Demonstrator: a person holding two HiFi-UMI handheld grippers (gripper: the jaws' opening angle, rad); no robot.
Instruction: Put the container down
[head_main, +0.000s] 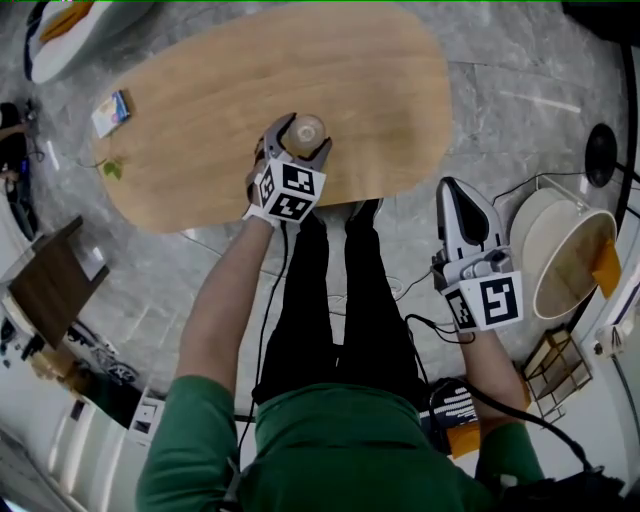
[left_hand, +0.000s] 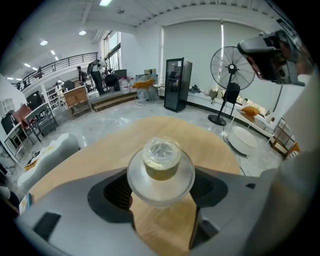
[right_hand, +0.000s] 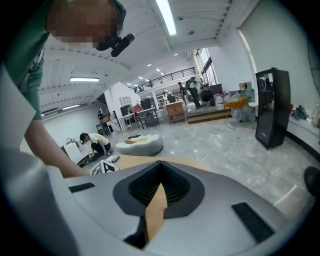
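Observation:
A clear round container (head_main: 306, 128) with a crinkled film lid and a yellowish filling sits between the jaws of my left gripper (head_main: 300, 139), over the near edge of the oval wooden table (head_main: 200, 110). In the left gripper view the container (left_hand: 161, 162) fills the gap of the left gripper (left_hand: 161, 189), which is shut on its wide body. Whether its base touches the wood I cannot tell. My right gripper (head_main: 457, 195) hangs off the table over the grey floor, shut and holding nothing. The right gripper (right_hand: 158, 187) shows only a thin slit between its jaws.
A small printed box (head_main: 110, 112) and a green scrap (head_main: 112, 168) lie at the table's left end. A white round tub (head_main: 560, 262) stands on the floor at right, a dark wooden board (head_main: 48, 282) at left. A standing fan (left_hand: 232, 67) and a black cabinet (left_hand: 176, 84) stand beyond the table.

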